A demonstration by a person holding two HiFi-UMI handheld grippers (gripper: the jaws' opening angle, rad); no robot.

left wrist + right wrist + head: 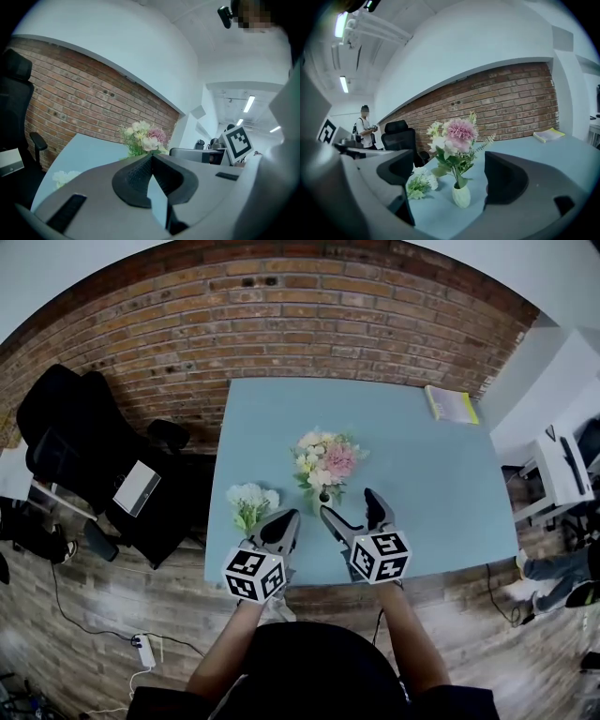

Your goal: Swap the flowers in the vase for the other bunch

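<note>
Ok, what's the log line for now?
left gripper: shut | right gripper: open, facing vase | pink bunch: in vase | white bunch: on table

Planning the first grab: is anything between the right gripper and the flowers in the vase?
Nothing visible does: the open right gripper faces the pink-and-white bouquet in the vase, with only bare table between.

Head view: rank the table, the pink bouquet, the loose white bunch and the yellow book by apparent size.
1. table
2. pink bouquet
3. loose white bunch and yellow book: too alike to rank.
</note>
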